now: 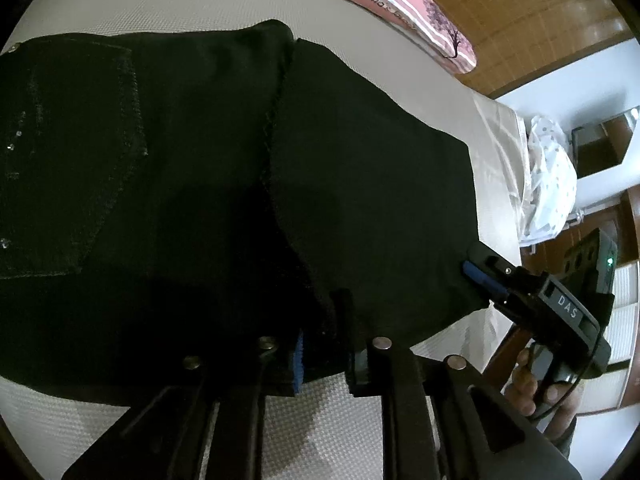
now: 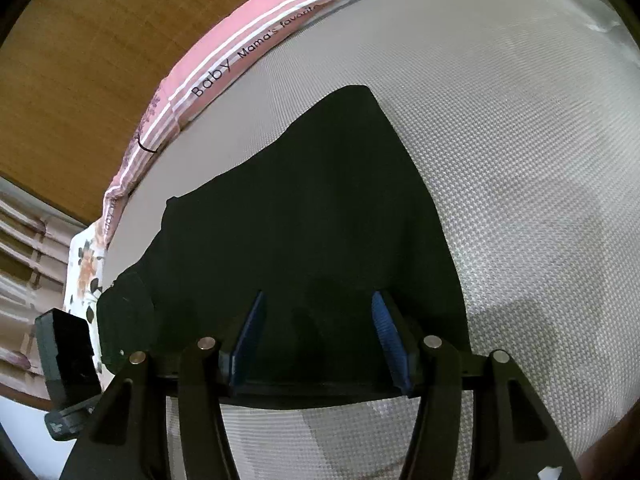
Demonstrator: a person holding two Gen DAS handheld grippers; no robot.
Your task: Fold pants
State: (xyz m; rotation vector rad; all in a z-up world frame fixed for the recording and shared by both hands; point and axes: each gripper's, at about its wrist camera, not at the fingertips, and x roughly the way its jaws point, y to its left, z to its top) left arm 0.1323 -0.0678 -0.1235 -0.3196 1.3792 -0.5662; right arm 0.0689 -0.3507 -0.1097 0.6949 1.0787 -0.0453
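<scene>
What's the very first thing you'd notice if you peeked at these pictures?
The big black pants jump out first, spread across the pale woven mattress and filling the middle of both views. Next comes the pink striped pillow with "Baby" printed on it, lying along the mattress's far edge by the wooden headboard. Then the blue pads: the left claw pinches the pants' near edge, while the right claw straddles the cloth with its pads apart.

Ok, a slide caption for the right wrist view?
Right gripper, jaws open, over the black pants on the grey mattress.
</scene>
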